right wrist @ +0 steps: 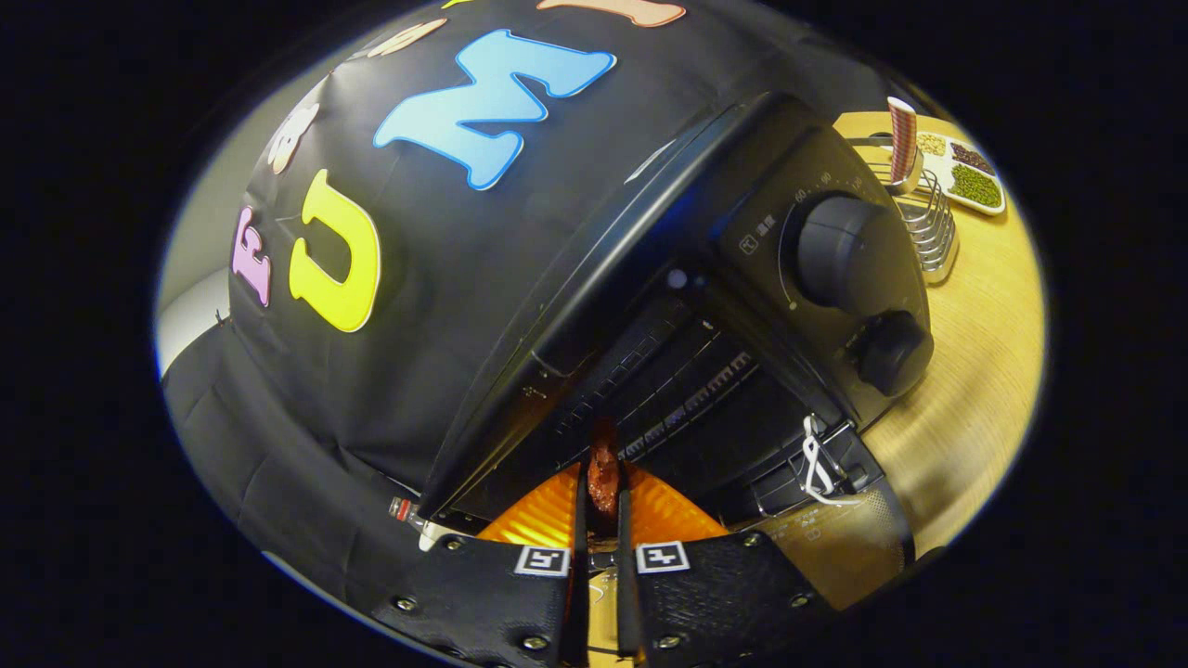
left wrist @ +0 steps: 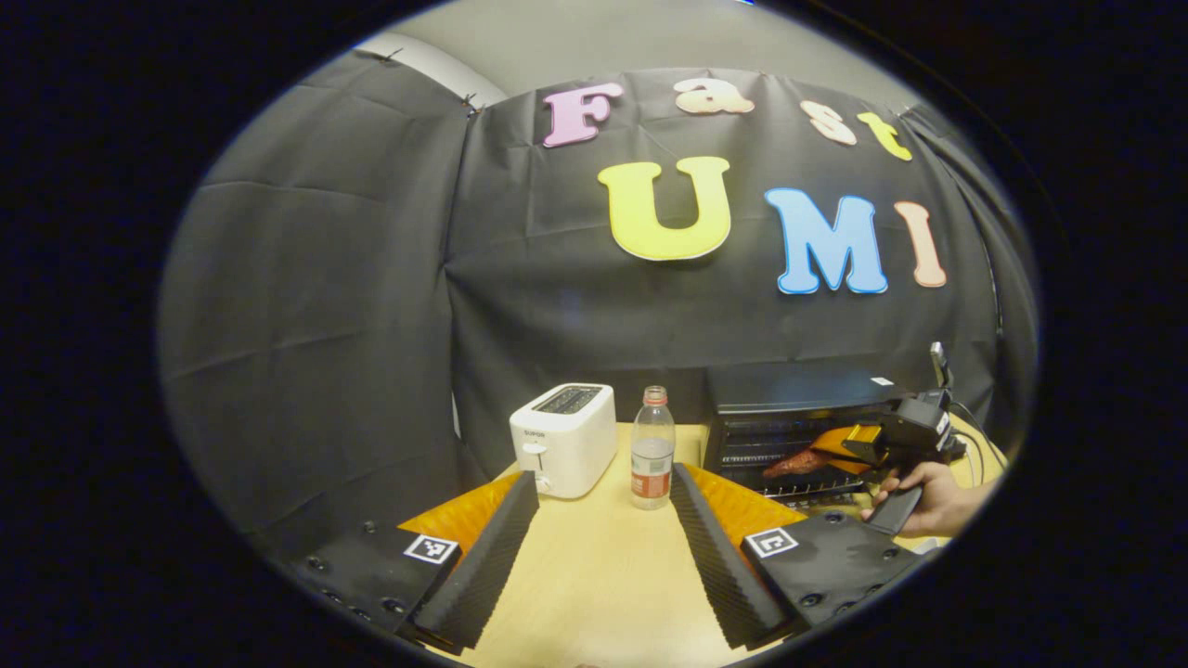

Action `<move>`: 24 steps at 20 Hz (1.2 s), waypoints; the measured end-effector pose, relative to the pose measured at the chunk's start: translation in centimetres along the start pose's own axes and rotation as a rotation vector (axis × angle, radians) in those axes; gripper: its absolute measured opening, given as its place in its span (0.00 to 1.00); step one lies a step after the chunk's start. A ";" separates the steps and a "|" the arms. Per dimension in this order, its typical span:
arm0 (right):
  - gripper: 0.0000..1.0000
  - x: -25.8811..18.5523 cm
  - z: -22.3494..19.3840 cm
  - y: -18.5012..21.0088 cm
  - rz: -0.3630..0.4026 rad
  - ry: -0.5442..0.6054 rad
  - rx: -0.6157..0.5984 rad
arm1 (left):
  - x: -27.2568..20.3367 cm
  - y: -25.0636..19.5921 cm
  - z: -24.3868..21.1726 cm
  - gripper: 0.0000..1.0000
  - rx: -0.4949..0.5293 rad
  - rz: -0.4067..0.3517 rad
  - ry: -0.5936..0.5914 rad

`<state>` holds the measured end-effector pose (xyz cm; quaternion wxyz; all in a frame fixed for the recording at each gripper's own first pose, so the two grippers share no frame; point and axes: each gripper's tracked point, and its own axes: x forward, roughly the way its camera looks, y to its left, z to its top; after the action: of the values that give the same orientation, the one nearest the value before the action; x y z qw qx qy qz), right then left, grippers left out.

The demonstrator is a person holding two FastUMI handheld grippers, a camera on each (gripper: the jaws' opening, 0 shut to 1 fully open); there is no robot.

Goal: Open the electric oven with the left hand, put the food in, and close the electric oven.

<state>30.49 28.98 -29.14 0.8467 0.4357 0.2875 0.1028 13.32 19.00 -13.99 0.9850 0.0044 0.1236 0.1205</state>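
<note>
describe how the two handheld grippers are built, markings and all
Left gripper: two long ribbed wedge fingers, orange panels behind them, black bolted bases each carrying a square black-and-white tag. Right gripper: the same tags, bolts and orange panels. Seen from the left gripper view it has a black pistol-style handle, held by a bare hand.

light: dim, even | shadows: soft | edges: heavy fisheye warp | blur: none
</note>
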 end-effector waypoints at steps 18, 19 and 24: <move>0.98 -5.7 2.2 -2.1 -0.170 -0.062 -0.397 | -1.3 -4.0 -0.6 1.00 -0.011 -0.055 -0.004; 0.98 -6.5 2.3 -1.6 -0.157 -0.066 -0.427 | -1.4 -4.6 -0.6 1.00 -0.014 -0.066 -0.006; 0.98 -12.3 3.4 0.1 -0.108 -0.105 -0.591 | -2.0 -8.3 -1.4 1.00 -0.021 -0.138 0.010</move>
<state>22.46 21.52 -22.60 0.9548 0.1592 0.2239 0.1140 13.05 10.47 -15.19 0.9903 -0.0150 0.1274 0.0537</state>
